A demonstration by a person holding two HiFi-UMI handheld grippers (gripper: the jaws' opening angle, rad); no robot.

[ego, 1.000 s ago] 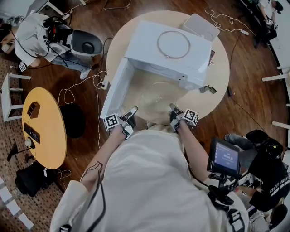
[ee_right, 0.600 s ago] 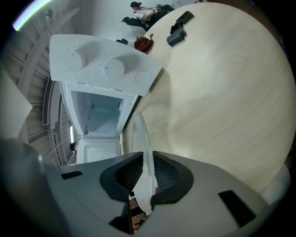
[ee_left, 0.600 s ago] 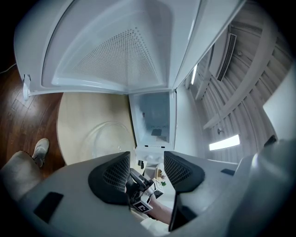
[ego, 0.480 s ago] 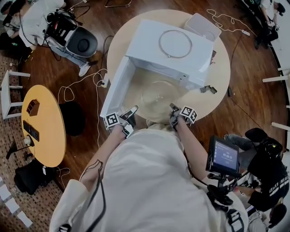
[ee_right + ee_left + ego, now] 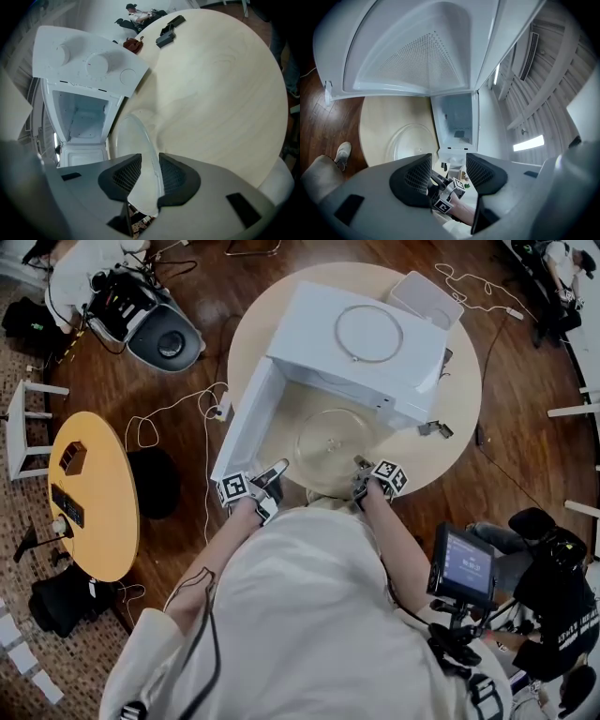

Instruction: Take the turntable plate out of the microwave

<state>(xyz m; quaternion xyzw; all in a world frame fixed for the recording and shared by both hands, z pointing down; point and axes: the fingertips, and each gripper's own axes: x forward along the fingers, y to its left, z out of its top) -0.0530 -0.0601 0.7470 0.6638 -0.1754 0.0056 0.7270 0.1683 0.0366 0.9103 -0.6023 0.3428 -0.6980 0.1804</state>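
Note:
The clear glass turntable plate lies on the round wooden table, in front of the white microwave, whose door stands open to the left. My right gripper is at the plate's near right rim. In the right gripper view the plate runs between the jaws of the right gripper, which have just been opening and stand a little apart from the glass. My left gripper hovers open and empty by the door's near corner, and the left gripper view shows the plate ahead.
A metal ring lies on the microwave's top. A white box sits behind it and small dark parts to its right. Cables run across the floor at left, near a yellow side table. A monitor rig stands close on the right.
My right gripper has dipped slightly toward the table with the plate's rim, and the plate now shows flat on the tabletop. My left gripper has stayed put.

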